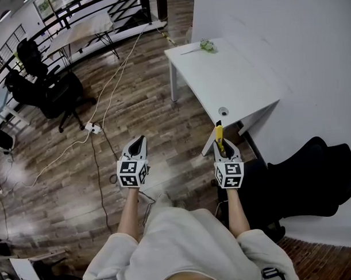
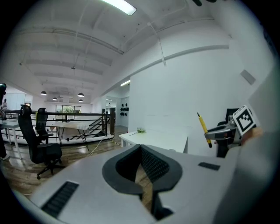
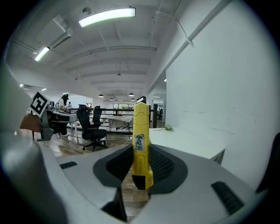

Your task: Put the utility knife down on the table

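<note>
A yellow utility knife (image 1: 219,134) stands upright between the jaws of my right gripper (image 1: 222,147), which is shut on its lower end. In the right gripper view the knife (image 3: 140,135) rises from the pads with its tip up. The white table (image 1: 231,77) lies just ahead of that gripper, its near corner close to the knife. My left gripper (image 1: 137,142) hovers over the wooden floor left of the table, shut with nothing in it. From the left gripper view (image 2: 141,151) the knife (image 2: 203,127) shows at the right, with the table (image 2: 153,139) beyond the jaws.
A small green sprig (image 1: 206,45) lies at the table's far end, and a round hole (image 1: 223,111) is near its front corner. A black chair (image 1: 314,172) stands at the right by the white wall. Office chairs (image 1: 53,92) and floor cables (image 1: 94,129) are on the left.
</note>
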